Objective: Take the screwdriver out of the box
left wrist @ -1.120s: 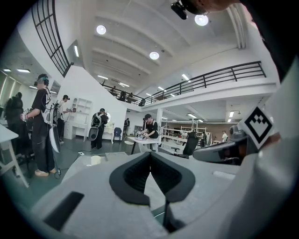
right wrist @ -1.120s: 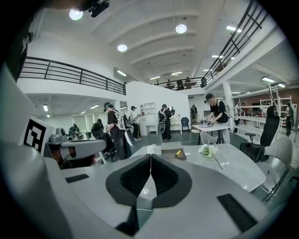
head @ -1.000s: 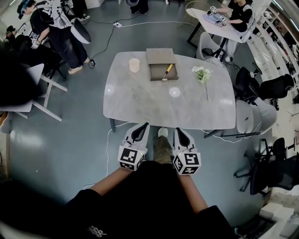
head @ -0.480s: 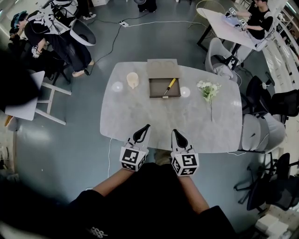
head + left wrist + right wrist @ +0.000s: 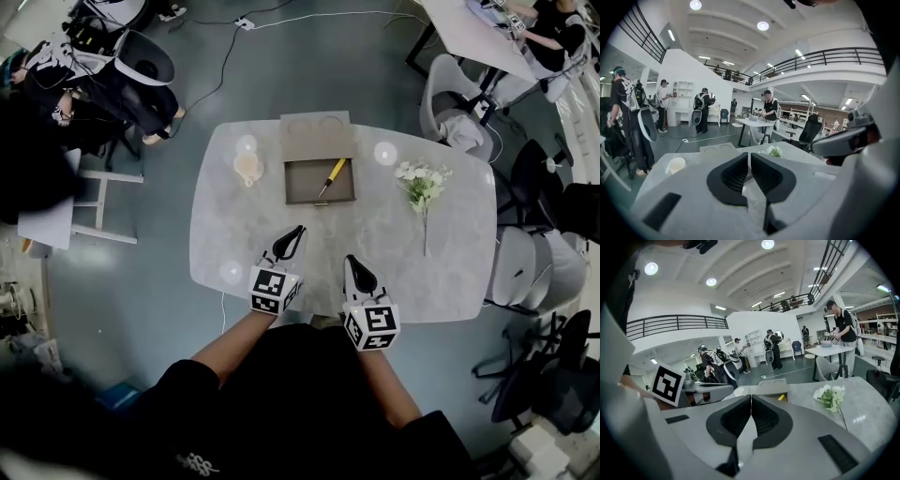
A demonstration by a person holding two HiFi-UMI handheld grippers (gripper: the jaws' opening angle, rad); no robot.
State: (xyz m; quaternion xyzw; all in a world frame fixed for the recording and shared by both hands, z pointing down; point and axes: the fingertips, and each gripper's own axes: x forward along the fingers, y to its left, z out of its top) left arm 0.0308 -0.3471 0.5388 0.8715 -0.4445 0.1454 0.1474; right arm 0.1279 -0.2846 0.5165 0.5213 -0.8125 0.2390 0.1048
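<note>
An open brown box point(image 5: 320, 181) lies at the far middle of the grey table point(image 5: 450, 272), its lid point(image 5: 317, 135) folded back. A screwdriver point(image 5: 329, 176) with a yellow handle lies inside it; its handle point(image 5: 781, 397) shows in the right gripper view. My left gripper point(image 5: 298, 230) is shut and empty over the table's near part, short of the box. My right gripper point(image 5: 348, 262) is shut and empty too, a little nearer to me and to the right. In the left gripper view the box lid point(image 5: 715, 148) shows beyond the closed jaws.
A pale paper cup point(image 5: 248, 168) stands left of the box. White flowers point(image 5: 422, 184) lie to its right. Chairs point(image 5: 525, 262) crowd the table's right side, a white chair point(image 5: 56, 202) stands at the left. People stand around other tables further off.
Both grippers have moved forward from in front of the table's near edge to over its surface, closer to the box. Both stayed shut.
</note>
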